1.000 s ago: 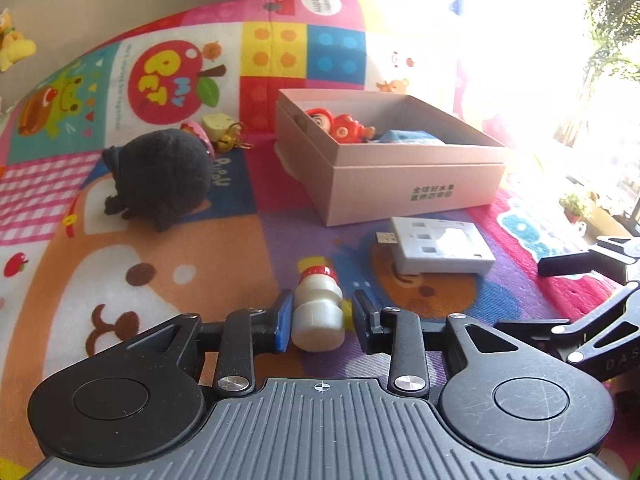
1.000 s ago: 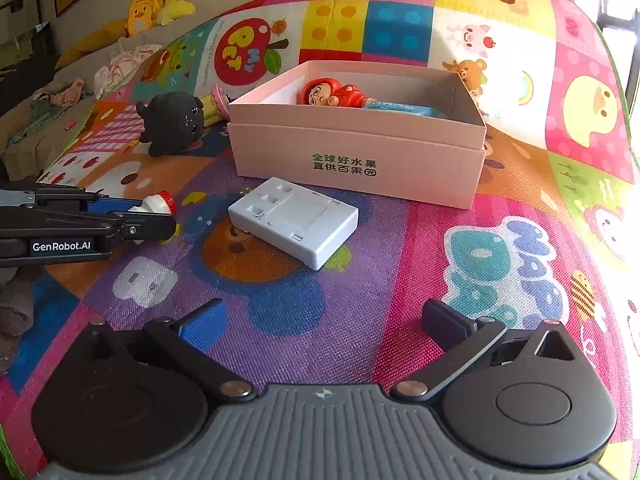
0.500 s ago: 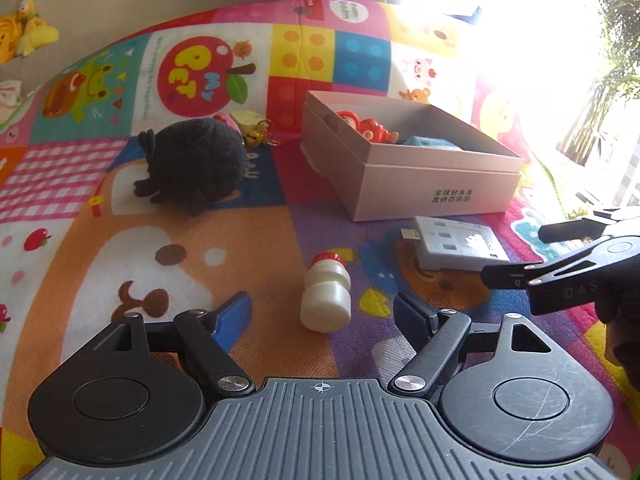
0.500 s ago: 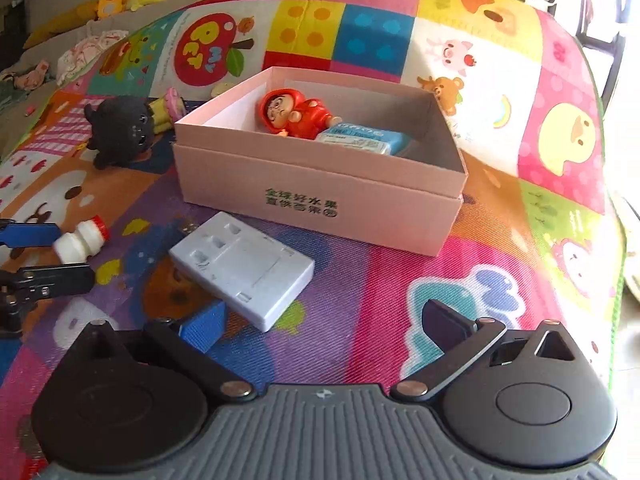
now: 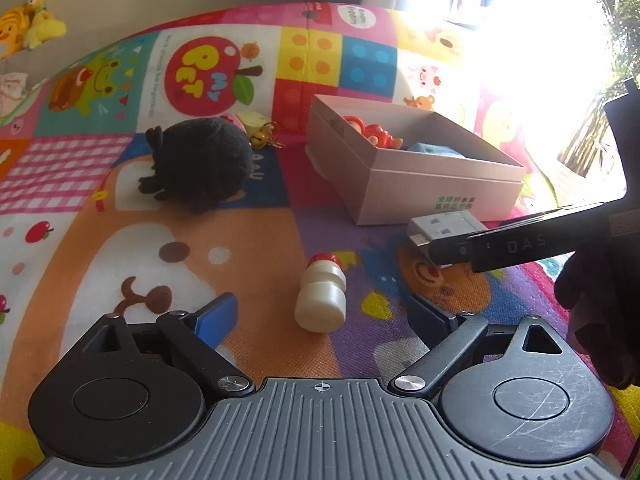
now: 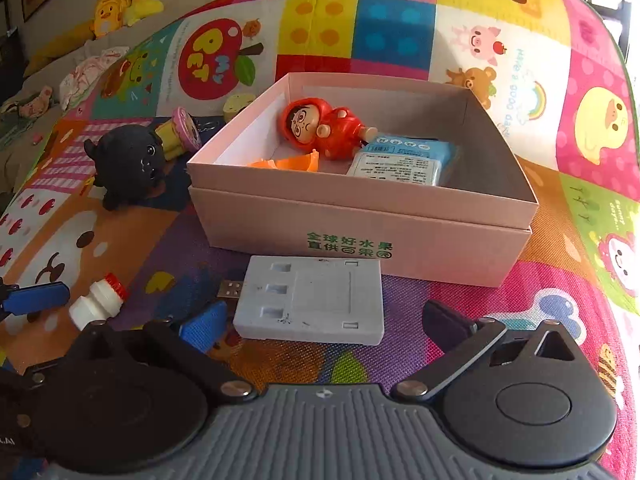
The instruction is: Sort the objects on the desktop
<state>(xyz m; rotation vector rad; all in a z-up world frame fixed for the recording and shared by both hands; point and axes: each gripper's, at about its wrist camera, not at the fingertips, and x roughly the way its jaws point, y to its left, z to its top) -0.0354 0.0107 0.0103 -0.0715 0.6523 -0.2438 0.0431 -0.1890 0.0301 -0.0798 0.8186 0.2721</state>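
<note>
A small white bottle with a red cap (image 5: 322,296) lies on its side on the play mat, between the fingers of my left gripper (image 5: 322,316). Its jaws are opening and the pads stand clear of the bottle. My right gripper (image 6: 324,324) is open, and a white USB hub (image 6: 312,300) rests on the mat between its fingers, untouched. Just behind the hub stands the pink box (image 6: 360,236), holding a red doll (image 6: 316,126), a blue packet (image 6: 404,160) and an orange piece (image 6: 288,162). In the left wrist view the right gripper's finger (image 5: 520,240) covers part of the hub (image 5: 444,224).
A black plush toy (image 5: 200,164) sits left of the box, with a yellow keychain toy (image 5: 256,124) and a pink-ended tube (image 6: 180,136) behind it. Plush ducks (image 6: 120,8) lie on the sofa beyond the mat. A gloved hand (image 5: 600,312) is at the right.
My left gripper has let go of the white bottle and spread its jaws; the bottle now lies free on the mat. My right gripper has moved up to the hub, which now sits between its fingers.
</note>
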